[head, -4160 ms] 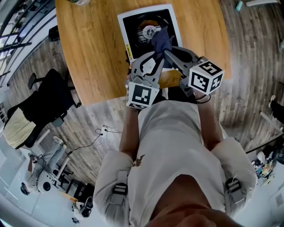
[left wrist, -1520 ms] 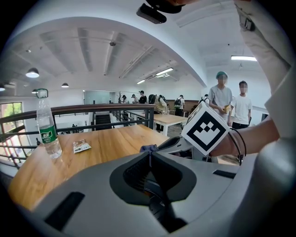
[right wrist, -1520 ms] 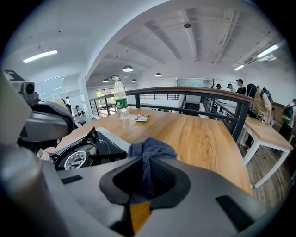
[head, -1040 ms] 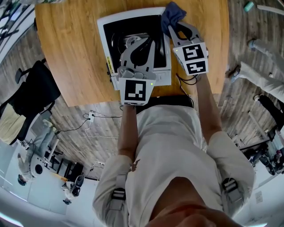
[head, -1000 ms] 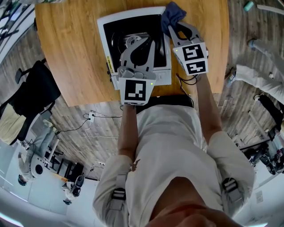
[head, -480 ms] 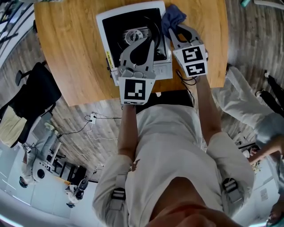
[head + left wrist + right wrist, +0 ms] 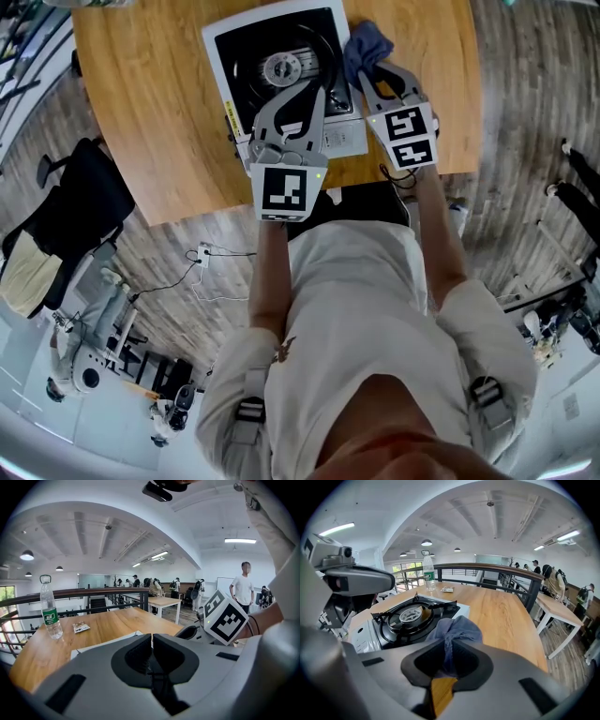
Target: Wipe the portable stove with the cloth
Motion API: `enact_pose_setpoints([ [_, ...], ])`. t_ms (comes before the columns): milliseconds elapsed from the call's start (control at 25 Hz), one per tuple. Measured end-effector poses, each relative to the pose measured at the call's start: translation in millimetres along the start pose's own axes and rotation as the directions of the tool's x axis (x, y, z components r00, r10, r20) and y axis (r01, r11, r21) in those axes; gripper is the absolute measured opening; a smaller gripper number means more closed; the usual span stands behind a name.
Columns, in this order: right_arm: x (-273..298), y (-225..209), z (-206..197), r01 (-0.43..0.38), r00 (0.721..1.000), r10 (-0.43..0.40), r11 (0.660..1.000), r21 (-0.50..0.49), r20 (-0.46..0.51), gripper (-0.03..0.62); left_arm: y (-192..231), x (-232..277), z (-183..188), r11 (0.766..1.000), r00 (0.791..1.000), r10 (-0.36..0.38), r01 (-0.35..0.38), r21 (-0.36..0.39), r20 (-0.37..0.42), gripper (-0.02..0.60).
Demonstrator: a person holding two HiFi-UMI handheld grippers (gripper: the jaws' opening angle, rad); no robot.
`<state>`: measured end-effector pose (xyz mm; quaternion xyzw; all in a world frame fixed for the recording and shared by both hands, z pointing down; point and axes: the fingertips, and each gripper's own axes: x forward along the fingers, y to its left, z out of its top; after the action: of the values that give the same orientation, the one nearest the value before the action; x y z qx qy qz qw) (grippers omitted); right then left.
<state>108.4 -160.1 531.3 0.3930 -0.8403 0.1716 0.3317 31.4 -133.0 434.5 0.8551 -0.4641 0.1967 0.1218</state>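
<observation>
The portable stove [image 7: 281, 56], white with a black top and a round burner, stands on the wooden table [image 7: 159, 103]. My right gripper [image 7: 367, 71] is shut on a bunched blue cloth [image 7: 367, 41] just off the stove's right edge. In the right gripper view the cloth [image 7: 453, 631] bulges out between the pads of that gripper [image 7: 449, 660], with the stove [image 7: 411, 616] to its left. My left gripper [image 7: 320, 84] hovers over the stove's front right part. Its jaws [image 7: 152, 641] are shut with nothing in them.
A water bottle [image 7: 49, 612] and a small packet [image 7: 80, 627] sit at the table's far end. A railing [image 7: 501, 571] runs behind the table. A black chair [image 7: 75, 216] stands on the floor left of the table. People stand in the room beyond [image 7: 243, 585].
The cloth has come off the burner and over to the stove's right side. Over the last second both grippers drew back toward the stove's front edge.
</observation>
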Motion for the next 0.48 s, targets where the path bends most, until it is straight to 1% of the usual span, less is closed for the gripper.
enact_pose_setpoints([
  [480,-18,16,-20,0.035,0.999,-0.035,0.999,0.005,-0.017,0.054,-10,-16,-5,0.999,0.999,-0.034,0.034,0.026,0.002,0.031],
])
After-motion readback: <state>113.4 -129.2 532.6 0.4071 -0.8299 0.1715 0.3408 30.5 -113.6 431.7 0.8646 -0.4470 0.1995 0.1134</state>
